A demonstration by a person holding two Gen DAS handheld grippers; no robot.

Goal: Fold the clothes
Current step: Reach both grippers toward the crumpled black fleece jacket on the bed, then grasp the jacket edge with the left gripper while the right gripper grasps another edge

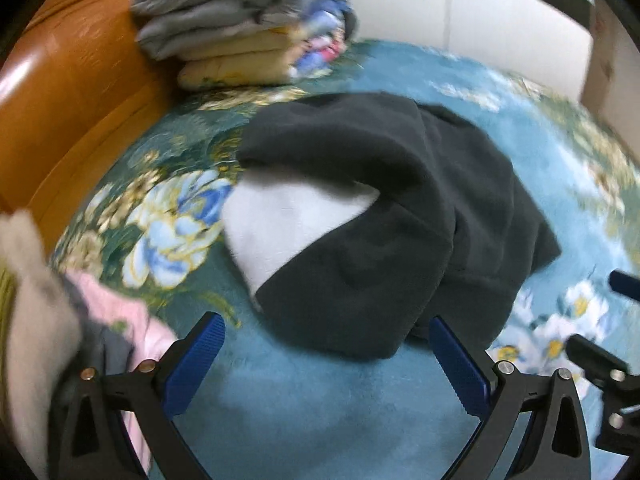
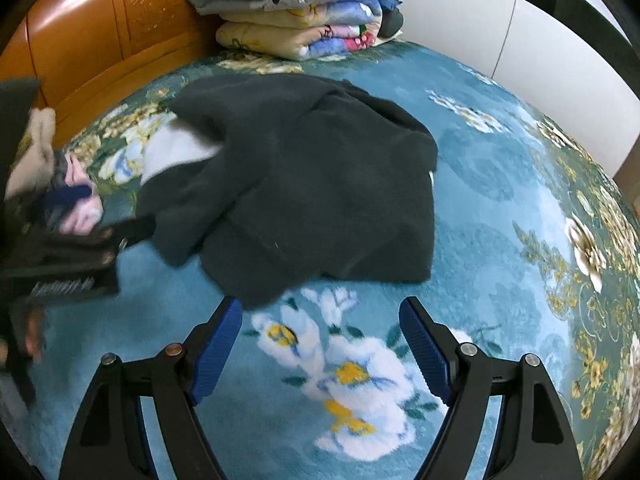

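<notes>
A dark grey fleece garment [image 1: 380,216] lies partly folded on the blue floral bedspread [image 1: 320,392], with a patch of its white lining [image 1: 288,224] showing. My left gripper [image 1: 326,326] is open just short of the garment's near edge, its right pad [image 1: 456,364] close to the cloth. In the right wrist view the same garment [image 2: 304,184] lies ahead, white lining [image 2: 172,148] at its left. My right gripper [image 2: 322,308] is open over a white flower, empty. The left gripper [image 2: 64,200] shows blurred at the left edge there; the right gripper's fingers [image 1: 600,360] appear at the lower right in the left wrist view.
A pile of folded quilts [image 2: 304,12] sits at the head of the bed against the orange wooden headboard [image 2: 100,28]. More clothes, pink and beige [image 1: 80,320], lie heaped on the left. A white wall [image 2: 520,40] borders the bed's far side.
</notes>
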